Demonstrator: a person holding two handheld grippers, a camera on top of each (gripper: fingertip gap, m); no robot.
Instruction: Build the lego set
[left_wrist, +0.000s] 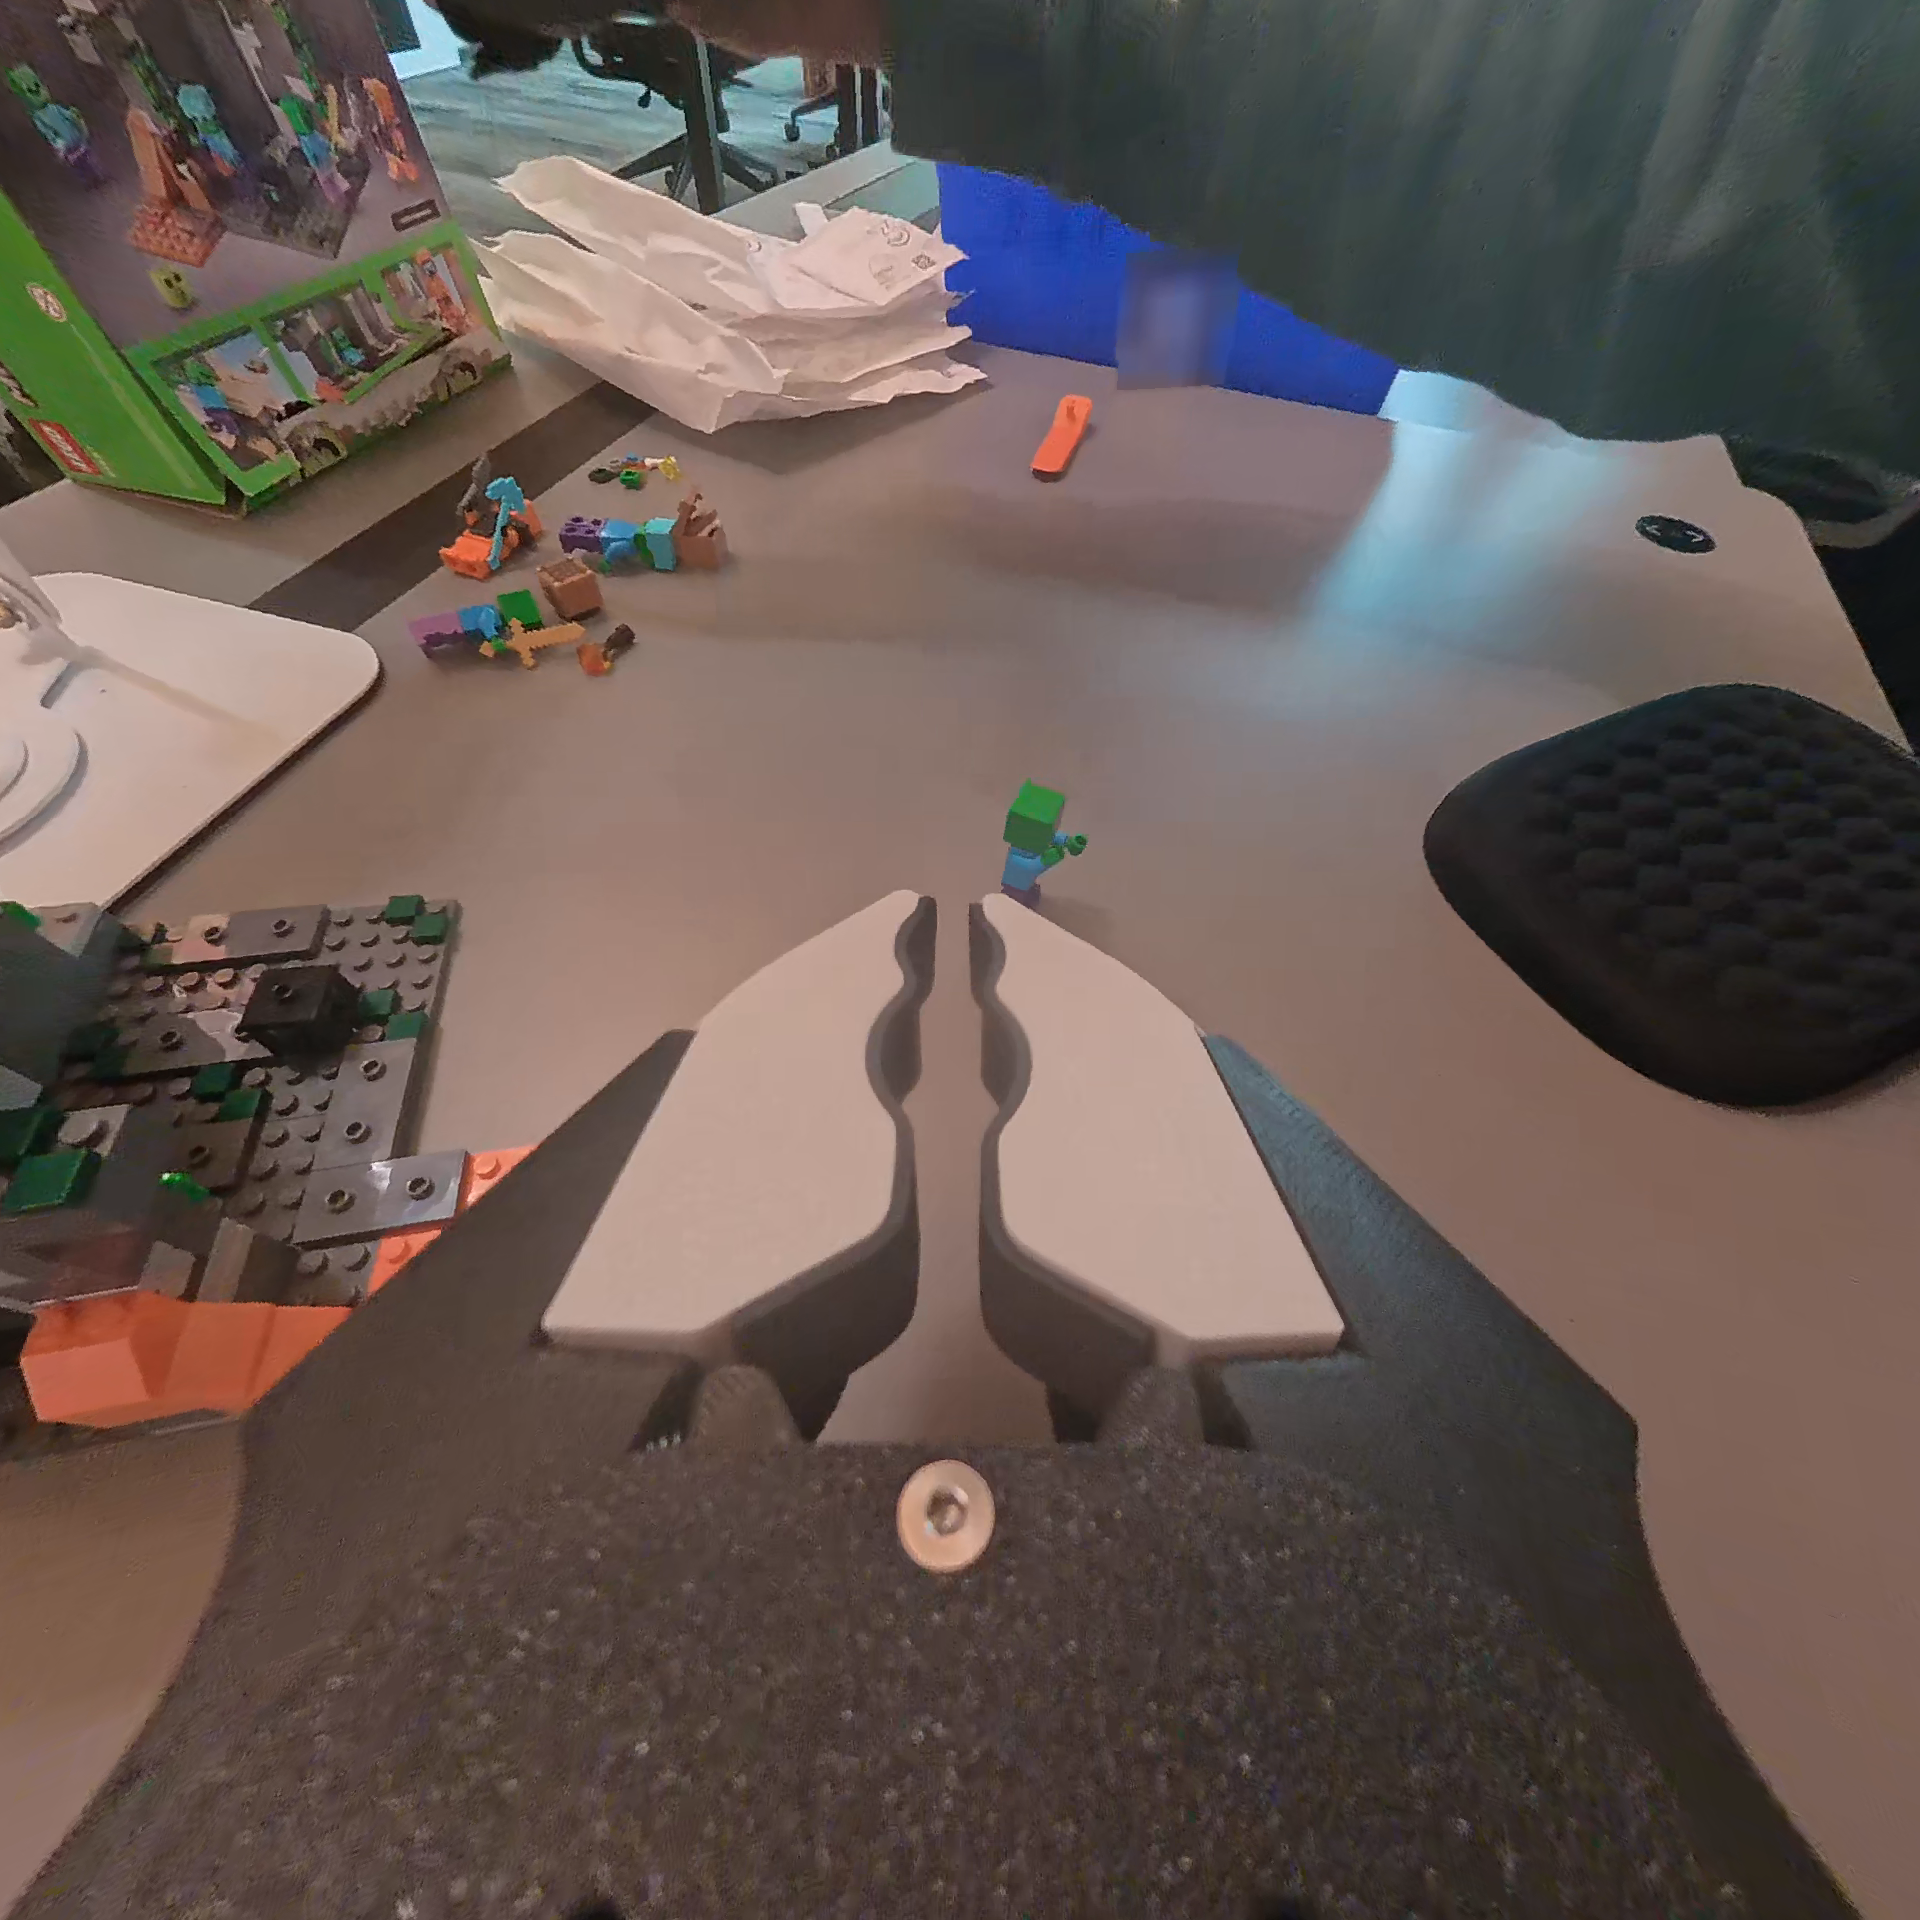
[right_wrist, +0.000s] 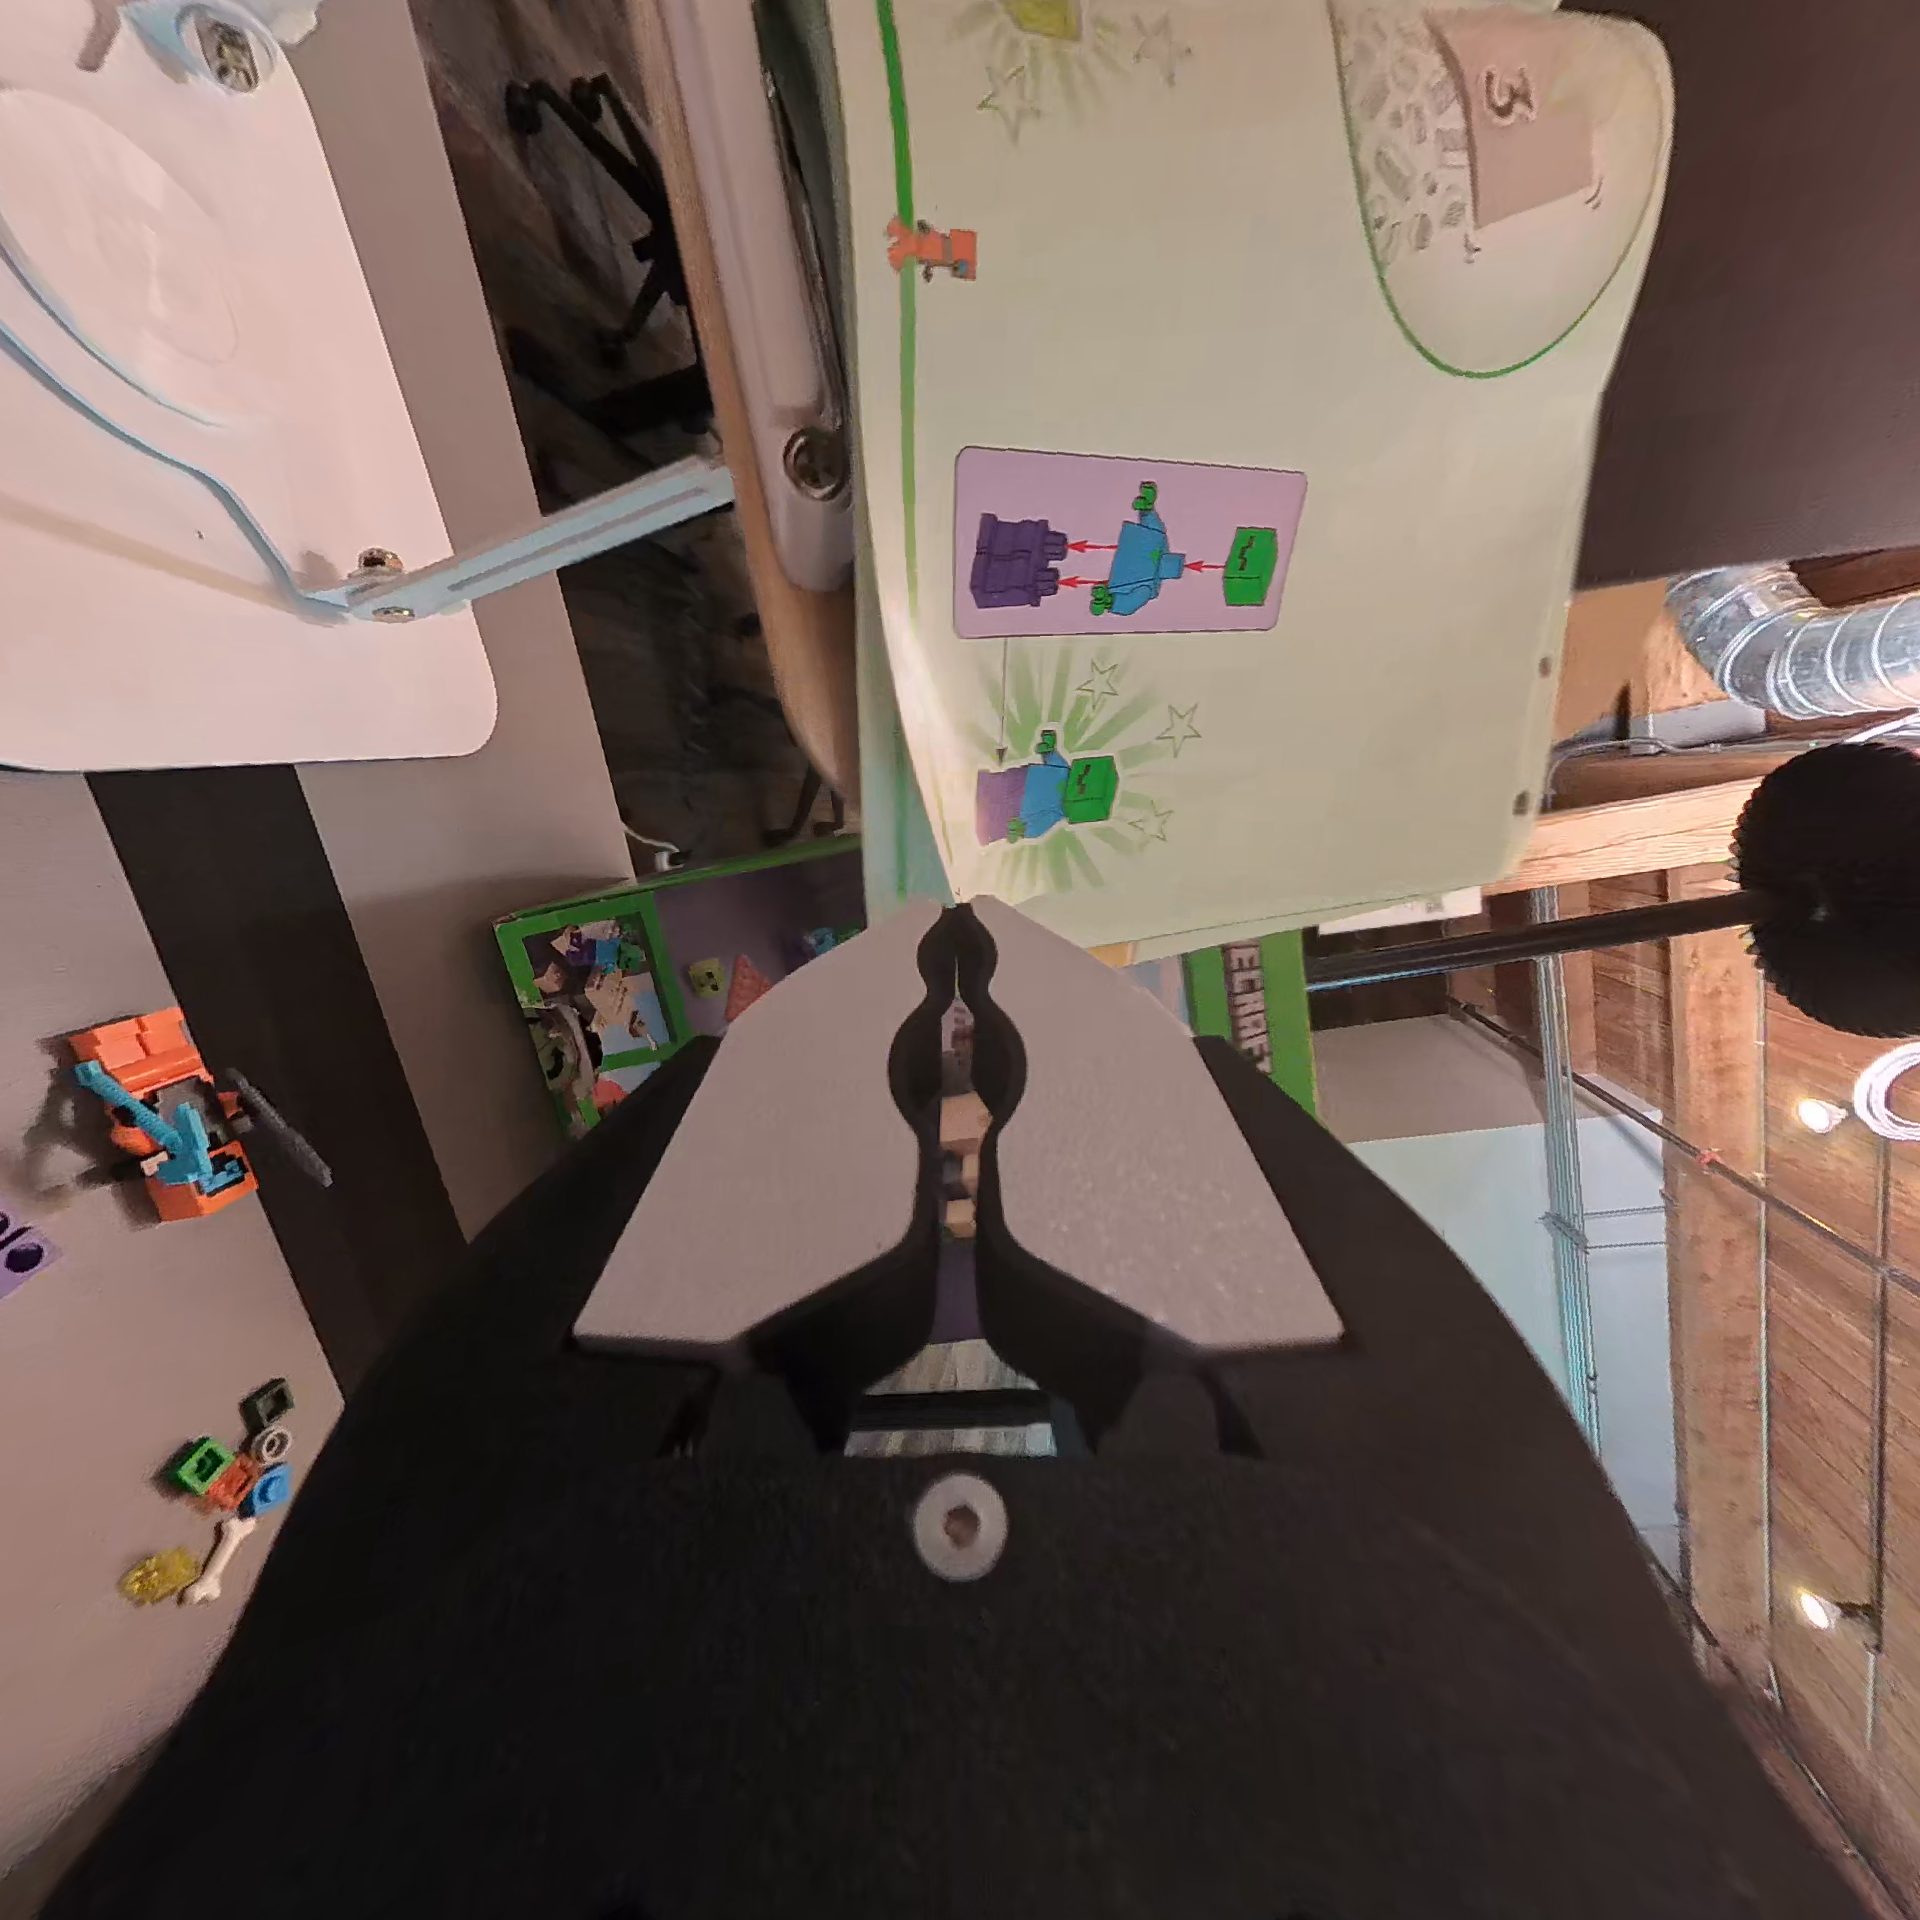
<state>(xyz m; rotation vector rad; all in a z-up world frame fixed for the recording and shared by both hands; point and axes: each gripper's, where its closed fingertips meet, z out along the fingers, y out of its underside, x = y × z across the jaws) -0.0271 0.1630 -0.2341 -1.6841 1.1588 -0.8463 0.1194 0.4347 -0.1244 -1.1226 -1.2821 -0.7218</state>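
My left gripper (left_wrist: 953, 909) hovers low over the grey table (left_wrist: 1143, 644), its fingers a narrow slit apart with nothing between them. A small figure with a green head and blue torso (left_wrist: 1039, 842) stands just beyond its right fingertip, not touching it. The partly built dark grey and orange model (left_wrist: 260, 1060) sits at the left. My right gripper (right_wrist: 956, 912) is shut on the edge of a page of the instruction booklet (right_wrist: 1247, 416), which is lifted in front of the camera. That view is turned sideways.
Loose bricks and small figures (left_wrist: 582, 561) lie mid-left, with the set's green box (left_wrist: 208, 260) and crumpled white paper bags (left_wrist: 727, 301) behind. An orange brick separator (left_wrist: 1062, 436) lies farther back. A black padded cushion (left_wrist: 1683, 883) is at the right. A white stand base (left_wrist: 156, 707) is at the left. Tip to tip, the grippers are about 35 cm apart.
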